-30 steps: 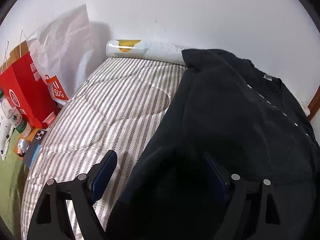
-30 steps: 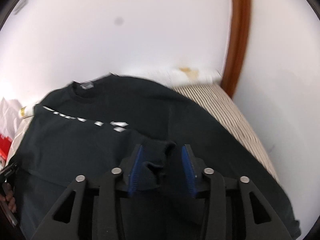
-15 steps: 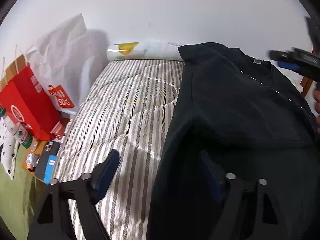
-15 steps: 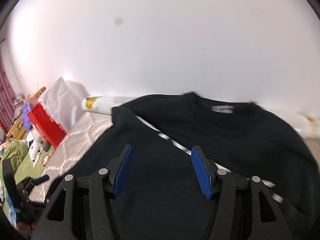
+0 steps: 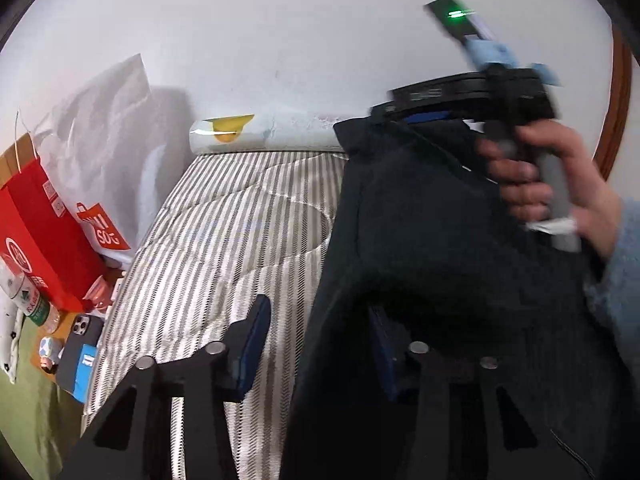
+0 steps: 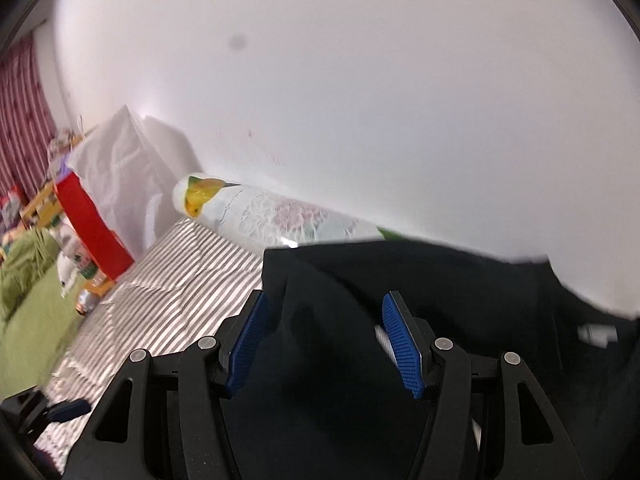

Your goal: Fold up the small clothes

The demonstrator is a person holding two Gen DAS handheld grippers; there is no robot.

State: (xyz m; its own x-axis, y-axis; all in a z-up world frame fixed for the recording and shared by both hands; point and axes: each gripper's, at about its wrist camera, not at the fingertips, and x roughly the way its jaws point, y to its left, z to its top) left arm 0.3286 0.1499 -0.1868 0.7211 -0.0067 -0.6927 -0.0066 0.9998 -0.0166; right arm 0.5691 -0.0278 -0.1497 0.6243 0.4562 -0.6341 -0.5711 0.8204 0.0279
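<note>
Left wrist view: we see the dark garment (image 5: 440,248) spread over the right part of the striped mattress (image 5: 224,240), its left edge running down toward our left gripper (image 5: 316,344). That gripper's jaws have just been closing; the garment's edge lies between them, covering the right pad, while the left pad (image 5: 252,344) stands apart from the cloth over bare stripes, so the jaws are still spread and nothing is pinched yet. Farther back, our right hand (image 5: 560,188), in a pale blue sleeve (image 5: 620,280), holds the right gripper (image 5: 440,110) above the garment's far corner, near a rolled bundle (image 5: 256,136) lying along the white wall (image 5: 320,40). A red paper bag (image 5: 44,240) and a white bag (image 5: 104,140) stand left of the bed, with a phone (image 5: 80,344) below them.

In the right wrist view, the right gripper (image 6: 324,340) hangs over the garment (image 6: 400,280), blue pads (image 6: 400,344) held apart, and we see no cloth caught between them. The bundle (image 6: 272,216) lies just beyond the garment's far edge, and green bedding (image 6: 32,300) shows at the left.
</note>
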